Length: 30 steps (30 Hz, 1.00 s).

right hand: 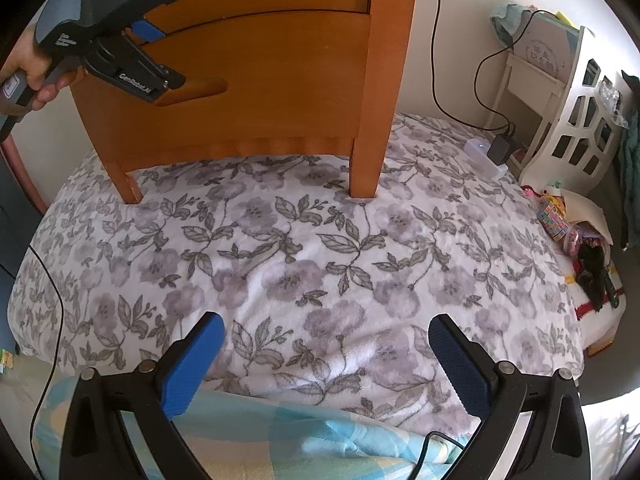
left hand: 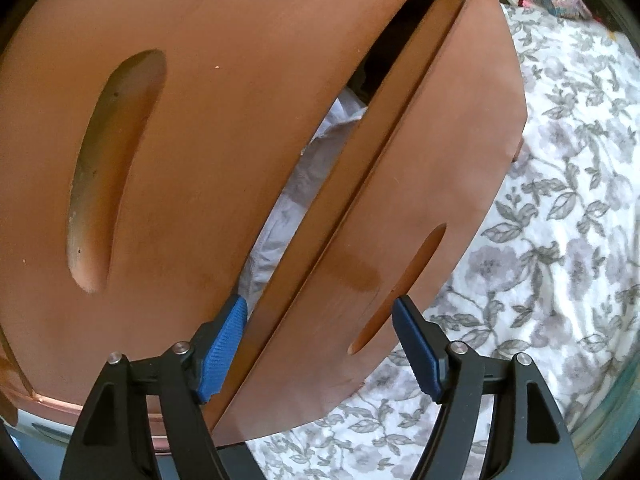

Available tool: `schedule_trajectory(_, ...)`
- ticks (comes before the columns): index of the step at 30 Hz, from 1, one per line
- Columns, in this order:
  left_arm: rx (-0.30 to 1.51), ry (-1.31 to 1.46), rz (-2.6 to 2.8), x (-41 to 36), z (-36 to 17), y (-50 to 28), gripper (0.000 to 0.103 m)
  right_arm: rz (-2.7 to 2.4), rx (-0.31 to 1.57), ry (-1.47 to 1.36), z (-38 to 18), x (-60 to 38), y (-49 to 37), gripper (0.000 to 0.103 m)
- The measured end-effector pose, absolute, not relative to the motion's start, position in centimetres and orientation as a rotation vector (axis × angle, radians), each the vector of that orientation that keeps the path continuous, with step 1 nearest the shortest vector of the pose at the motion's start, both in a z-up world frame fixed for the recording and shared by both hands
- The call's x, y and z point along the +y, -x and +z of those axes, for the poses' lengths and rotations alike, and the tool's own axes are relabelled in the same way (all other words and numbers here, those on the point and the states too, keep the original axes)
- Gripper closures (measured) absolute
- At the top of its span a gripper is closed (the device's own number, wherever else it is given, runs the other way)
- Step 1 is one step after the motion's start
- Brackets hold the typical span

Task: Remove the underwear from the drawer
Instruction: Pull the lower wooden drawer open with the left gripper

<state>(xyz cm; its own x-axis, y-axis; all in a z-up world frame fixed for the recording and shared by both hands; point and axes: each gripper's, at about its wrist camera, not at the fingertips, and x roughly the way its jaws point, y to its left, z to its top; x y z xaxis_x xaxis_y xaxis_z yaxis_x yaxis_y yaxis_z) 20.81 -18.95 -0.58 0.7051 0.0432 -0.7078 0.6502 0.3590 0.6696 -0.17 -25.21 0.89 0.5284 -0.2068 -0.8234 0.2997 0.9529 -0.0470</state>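
L gripper [left hand: 320,344] up close at the wooden drawer unit [right hand: 256,92]; fingers [left hand: 222,350] spread wide, straddling the front panel of the lower drawer [left hand: 420,208], one finger at the gap edge, other out by the cut-out handle slot [left hand: 400,292]. Holding nothing. Drawer is pulled out only partway, narrow gap betw it and the drawer front above [left hand: 180,120]. In the gap: pale grey-white fabric [left hand: 288,208], bunched, prob the underwear, but can't confirm garment type from here. Rest of drawer interior dark, contents not visible. R gripper [right hand: 324,364] well apart, over the floral bedspread [right hand: 320,248], fingers wide open, empty; seen from there the L gripper sits at the drawer front, person's hand [right hand: 40,80] on its grip. Unit stands on the bed itself, legs sunk into soft cover. Risks, as I judge: gap looks too tight for open fingers to reach in, so a grab now may pinch panel edge, not cloth; pulling drawer further w/ one finger hooked could slip off smooth wood; unit on soft bedding may rock or tip fwd if drawer is yanked; fabric is bunched, so a pinch could lift more than one piece or snag on the upper drawer's lower edge. Cable [right hand: 44,320] trails at bed's edge near R side, possible catch.
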Motion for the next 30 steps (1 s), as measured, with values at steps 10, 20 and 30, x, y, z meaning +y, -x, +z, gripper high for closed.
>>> schedule_trajectory(10,0.754,-1.140,-0.489,-18.2,0.5,-17.7,0.026,-0.298,0.944,-0.093,2.6,-24.2,1.5,0.000)
schedule_trajectory(20,0.800,-1.099,-0.543,-17.2,1.8,-14.9,0.022,-0.297,0.923,-0.072,3.9,-23.3,3.5,0.000)
schedule_trajectory(30,0.796,-1.061,-0.570,-16.2,3.3,-12.2,0.022,-0.299,0.918,-0.060,4.5,-22.9,4.7,0.000)
